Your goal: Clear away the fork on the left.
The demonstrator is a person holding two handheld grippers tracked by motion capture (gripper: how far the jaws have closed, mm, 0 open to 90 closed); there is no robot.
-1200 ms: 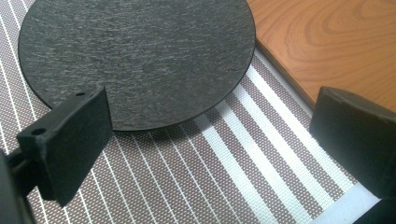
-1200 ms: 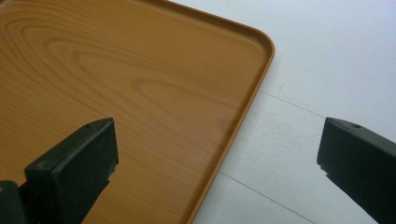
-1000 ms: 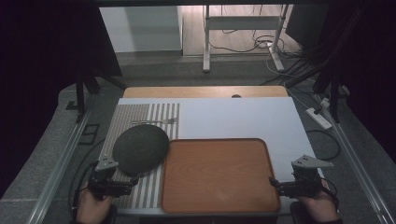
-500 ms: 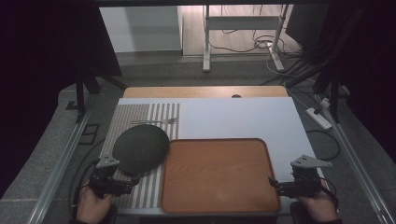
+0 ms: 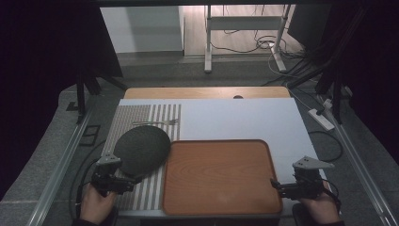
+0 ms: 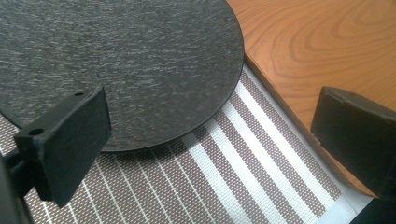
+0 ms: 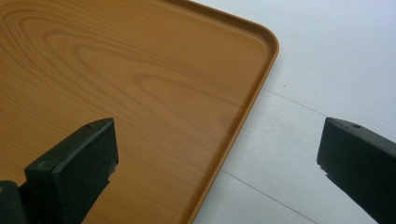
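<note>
Dark slate plate (image 5: 142,149) lies on the striped mat (image 5: 141,195), its edge touching the wooden tray (image 5: 221,179). Your left gripper (image 5: 126,182) sits at its near rim, jaws spread, holding nothing; your right gripper (image 5: 277,187) straddles the tray's corner, likewise spread. You look set to approach: next, slide a jaw under the plate's rim.

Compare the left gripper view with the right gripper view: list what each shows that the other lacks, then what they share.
Left gripper view alone: the dark round plate lying on the striped placemat, its edge close beside the wooden tray.

Right gripper view alone: the tray's rounded corner and raised rim, with the white table surface beyond it.

Shared: the wooden tray, bare where seen, and a pair of black jaws standing wide open, holding nothing, on the left gripper and the right gripper.
</note>
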